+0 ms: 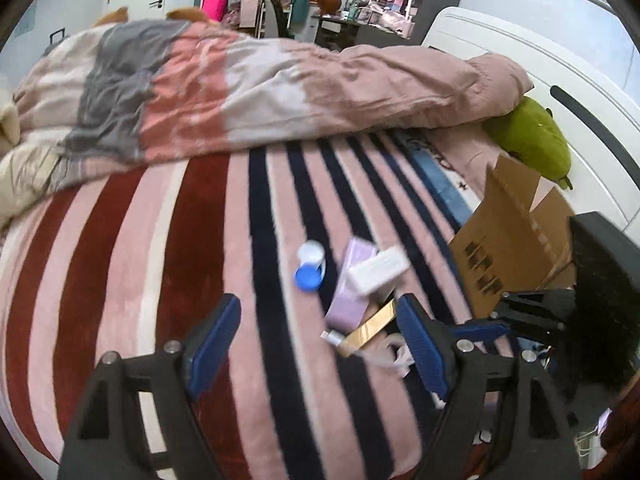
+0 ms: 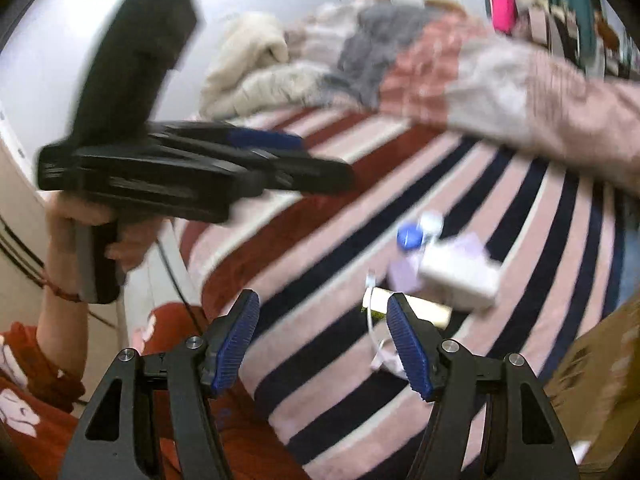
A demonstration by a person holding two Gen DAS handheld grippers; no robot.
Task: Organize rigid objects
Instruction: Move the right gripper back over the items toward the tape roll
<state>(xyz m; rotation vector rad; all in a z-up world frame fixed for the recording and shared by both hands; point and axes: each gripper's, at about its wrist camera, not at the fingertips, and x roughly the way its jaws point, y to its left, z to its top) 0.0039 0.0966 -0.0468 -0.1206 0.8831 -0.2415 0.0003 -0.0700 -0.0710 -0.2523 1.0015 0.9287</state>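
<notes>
Left wrist view: the left gripper [image 1: 318, 320] hangs over the striped blanket [image 1: 120, 260] with its jaws wide apart and nothing in them.
Right wrist view: the right gripper [image 2: 320, 320] is also wide open and holds nothing. This picture is blurry.
Where the things are: a small pile lies on the blanket, just past the tips of both grippers. It has a white box [image 1: 378, 269] lying on a purple box [image 1: 352, 292], a gold box [image 1: 374, 330] close by, a little tub with a blue lid [image 1: 310, 266], and a thin white cable [image 1: 394, 354].
Cardboard box: it [image 1: 516, 236] stands open beside the pile, on the right. I think the things may go in there.
How they will feel: the boxes look stiff and light, so they should not squash. The tub is round and may roll or slip.
Where to grab: I would pinch the white box across its short sides, since it sits on top.
Watch out: the blanket is soft, so things may tip when pushed.
</notes>
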